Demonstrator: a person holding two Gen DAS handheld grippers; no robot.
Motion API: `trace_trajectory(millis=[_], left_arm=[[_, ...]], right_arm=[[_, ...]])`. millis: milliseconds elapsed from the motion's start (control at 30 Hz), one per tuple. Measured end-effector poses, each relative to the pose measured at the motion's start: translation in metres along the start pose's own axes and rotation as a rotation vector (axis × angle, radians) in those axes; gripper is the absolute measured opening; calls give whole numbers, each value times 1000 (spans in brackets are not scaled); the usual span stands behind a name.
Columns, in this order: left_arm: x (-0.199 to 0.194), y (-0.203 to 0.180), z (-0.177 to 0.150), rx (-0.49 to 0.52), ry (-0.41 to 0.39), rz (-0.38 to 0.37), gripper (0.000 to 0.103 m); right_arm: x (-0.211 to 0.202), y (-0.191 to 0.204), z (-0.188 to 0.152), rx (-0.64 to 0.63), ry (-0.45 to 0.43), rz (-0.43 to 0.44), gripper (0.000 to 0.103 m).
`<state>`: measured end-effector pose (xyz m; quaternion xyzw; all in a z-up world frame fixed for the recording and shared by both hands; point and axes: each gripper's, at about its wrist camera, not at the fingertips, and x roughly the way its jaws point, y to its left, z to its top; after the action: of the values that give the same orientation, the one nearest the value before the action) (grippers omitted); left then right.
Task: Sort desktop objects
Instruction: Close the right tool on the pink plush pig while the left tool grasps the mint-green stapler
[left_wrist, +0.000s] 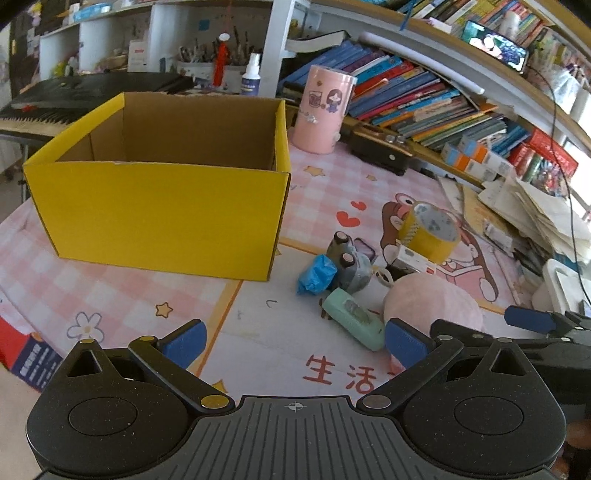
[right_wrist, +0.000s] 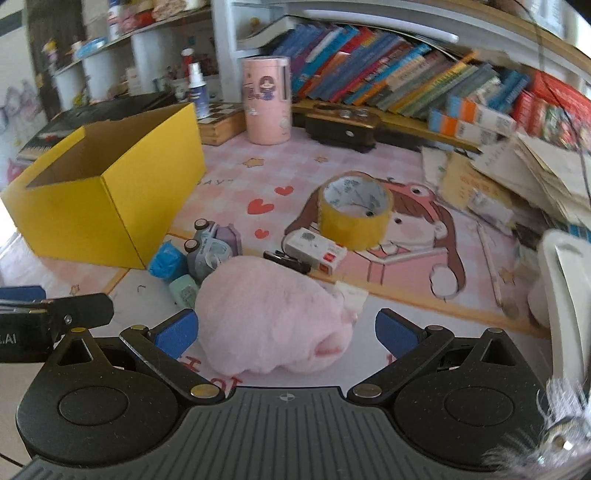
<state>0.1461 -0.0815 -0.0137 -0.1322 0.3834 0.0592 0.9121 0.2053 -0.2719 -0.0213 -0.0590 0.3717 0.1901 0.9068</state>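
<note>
An open yellow cardboard box (left_wrist: 159, 206) (right_wrist: 107, 199) stands empty at the left of the pink mat. To its right lies a cluster: a pink plush toy (right_wrist: 269, 317) (left_wrist: 432, 302), a yellow tape roll (right_wrist: 354, 212) (left_wrist: 430, 232), a grey toy car (left_wrist: 349, 264) (right_wrist: 207, 251), a crumpled blue item (left_wrist: 317, 275) (right_wrist: 168, 262), a mint green case (left_wrist: 352, 323) (right_wrist: 183, 291) and a small white box (right_wrist: 314, 249). My left gripper (left_wrist: 295, 343) is open above bare mat, left of the plush. My right gripper (right_wrist: 286, 332) is open, its fingers on either side of the plush.
A pink cylindrical holder (left_wrist: 323, 110) (right_wrist: 266, 99), a dark stapler-like device (right_wrist: 341, 127) and rows of books (left_wrist: 417, 99) line the back. Paper stacks (right_wrist: 535, 173) crowd the right. A red and blue box (left_wrist: 26, 358) lies at the left edge.
</note>
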Motion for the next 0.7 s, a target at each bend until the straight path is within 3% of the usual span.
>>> trace_trajectory(millis=[433, 600, 700], left_arm=[[4, -14, -2, -84, 3, 56, 103], [5, -22, 2, -97, -16, 64, 103], [7, -26, 3, -97, -17, 58, 103]], right_arm=[[36, -12, 5, -101, 55, 166, 100], [31, -18, 6, -132, 22, 200, 81], [22, -28, 6, -105, -6, 212, 76]])
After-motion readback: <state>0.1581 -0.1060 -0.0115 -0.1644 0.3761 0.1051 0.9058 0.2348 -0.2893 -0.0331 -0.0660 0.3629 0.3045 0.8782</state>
